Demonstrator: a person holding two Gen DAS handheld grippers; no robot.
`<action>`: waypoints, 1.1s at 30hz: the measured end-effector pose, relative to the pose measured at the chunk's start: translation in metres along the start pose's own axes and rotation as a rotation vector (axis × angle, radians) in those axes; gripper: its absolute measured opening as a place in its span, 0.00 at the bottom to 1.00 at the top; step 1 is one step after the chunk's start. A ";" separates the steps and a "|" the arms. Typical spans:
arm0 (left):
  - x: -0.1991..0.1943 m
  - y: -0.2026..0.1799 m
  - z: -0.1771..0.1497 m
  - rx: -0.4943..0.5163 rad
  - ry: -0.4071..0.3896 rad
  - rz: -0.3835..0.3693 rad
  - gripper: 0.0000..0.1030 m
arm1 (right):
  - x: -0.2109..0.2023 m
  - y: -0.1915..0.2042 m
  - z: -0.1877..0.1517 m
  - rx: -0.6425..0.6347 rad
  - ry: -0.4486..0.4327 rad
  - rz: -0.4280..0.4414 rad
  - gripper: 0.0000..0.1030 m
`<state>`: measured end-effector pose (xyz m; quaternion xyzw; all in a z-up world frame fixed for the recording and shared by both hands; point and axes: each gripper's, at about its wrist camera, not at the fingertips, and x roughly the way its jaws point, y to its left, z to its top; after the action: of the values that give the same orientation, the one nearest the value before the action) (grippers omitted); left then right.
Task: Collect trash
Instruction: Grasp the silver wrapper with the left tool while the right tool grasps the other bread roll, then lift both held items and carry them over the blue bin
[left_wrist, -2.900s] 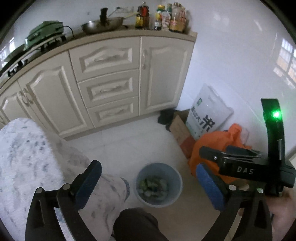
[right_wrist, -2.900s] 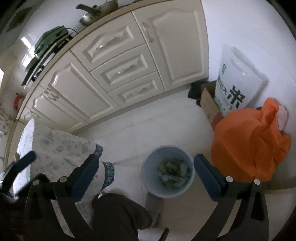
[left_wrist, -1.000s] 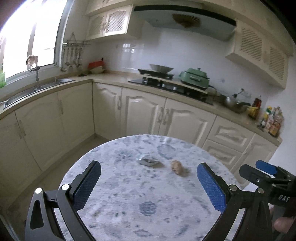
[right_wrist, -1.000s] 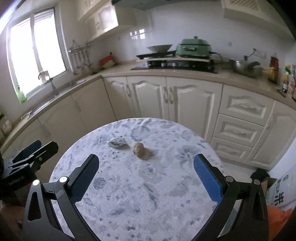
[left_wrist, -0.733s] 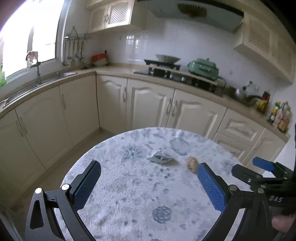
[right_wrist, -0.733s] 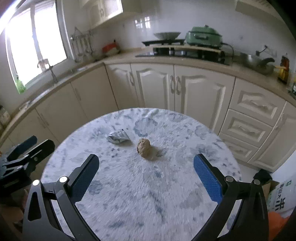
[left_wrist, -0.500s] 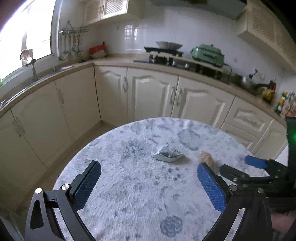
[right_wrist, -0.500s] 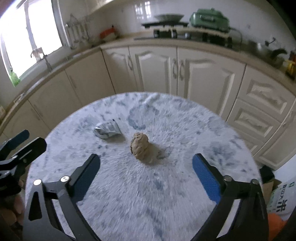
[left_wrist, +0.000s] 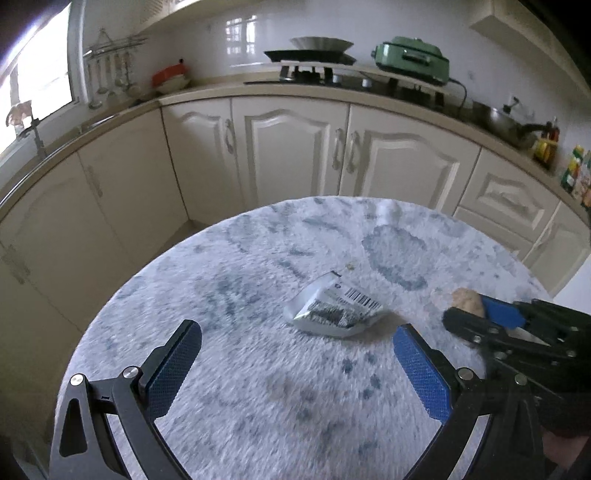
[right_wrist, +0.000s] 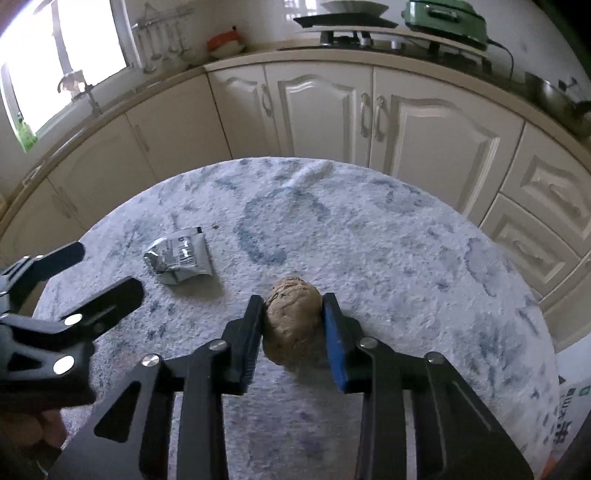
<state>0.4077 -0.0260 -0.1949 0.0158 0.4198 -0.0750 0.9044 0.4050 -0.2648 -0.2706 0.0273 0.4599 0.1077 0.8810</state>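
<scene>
A brown crumpled lump (right_wrist: 293, 325) lies on the round, blue-mottled table (right_wrist: 406, 258). My right gripper (right_wrist: 293, 306) is closing around it, and both pads press its sides. A silver wrapper with a barcode (right_wrist: 179, 254) lies to the lump's left. In the left wrist view the wrapper (left_wrist: 332, 310) sits just beyond my open left gripper (left_wrist: 295, 331), with nothing between its blue pads. There the right gripper (left_wrist: 467, 308) reaches in from the right, with the lump (left_wrist: 463, 297) at its tips.
Cream cabinets (left_wrist: 288, 147) curve round behind the table. On the counter are a hob with a pan (left_wrist: 317, 48), a green cooker (left_wrist: 410, 57) and bottles (left_wrist: 576, 173). A printed bag (right_wrist: 565, 417) stands on the floor at the lower right.
Both grippers dropped closer to the table. The right gripper's jaws went from wide open to closed on the brown lump. The left gripper came up to the wrapper and stays open.
</scene>
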 end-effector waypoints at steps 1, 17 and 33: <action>0.006 -0.003 0.002 0.014 0.004 0.003 0.99 | -0.001 -0.003 -0.001 0.006 0.000 -0.001 0.31; 0.051 -0.014 0.017 0.022 0.050 -0.120 0.40 | -0.024 -0.018 -0.010 0.052 -0.004 0.014 0.31; -0.066 -0.026 -0.023 -0.018 -0.118 -0.150 0.40 | -0.118 -0.025 -0.032 0.079 -0.115 -0.014 0.31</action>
<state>0.3441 -0.0419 -0.1585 -0.0280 0.3667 -0.1395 0.9194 0.3176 -0.3164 -0.1974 0.0650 0.4128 0.0815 0.9049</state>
